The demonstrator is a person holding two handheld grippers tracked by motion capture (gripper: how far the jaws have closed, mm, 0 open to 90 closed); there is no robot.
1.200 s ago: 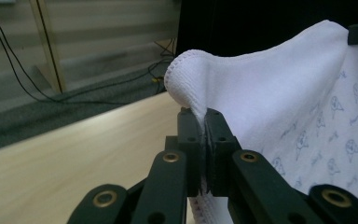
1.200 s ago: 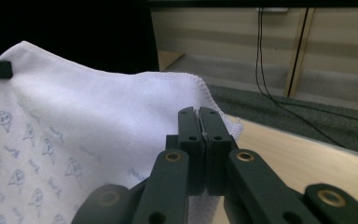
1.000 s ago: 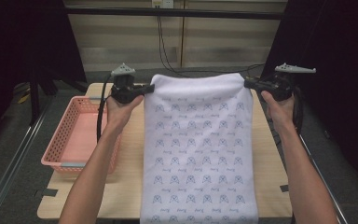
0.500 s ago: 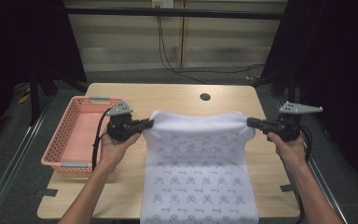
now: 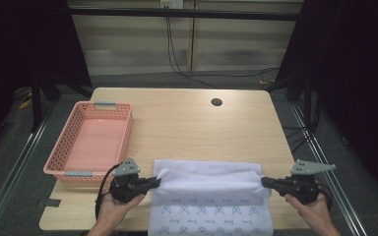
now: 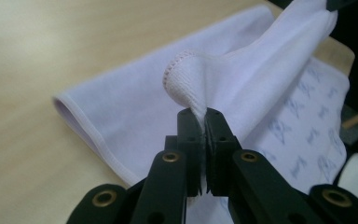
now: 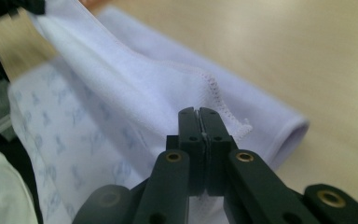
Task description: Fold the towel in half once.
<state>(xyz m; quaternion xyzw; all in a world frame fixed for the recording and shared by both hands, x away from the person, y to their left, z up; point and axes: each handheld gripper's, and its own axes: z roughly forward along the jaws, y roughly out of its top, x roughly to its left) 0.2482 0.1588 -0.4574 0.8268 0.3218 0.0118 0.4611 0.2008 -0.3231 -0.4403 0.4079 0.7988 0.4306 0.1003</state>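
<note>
Folding the white printed towel [image 5: 209, 199] at the near edge of the worktop [image 5: 187, 123]. Left gripper [image 5: 150, 183] and right gripper [image 5: 268, 183] pinching one far corner each, fingers [image 6: 200, 140] clamped tight. Keeping corners level, hem taut, lowering squarely onto the near edge.

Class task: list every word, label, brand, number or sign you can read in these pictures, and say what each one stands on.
No readable text anywhere.
White towel: a repeated blue printed motif, too small and blurred to tell whether it holds letters.
Pink basket, wooden table, left gripper, right gripper: no markings that can be read.
</note>
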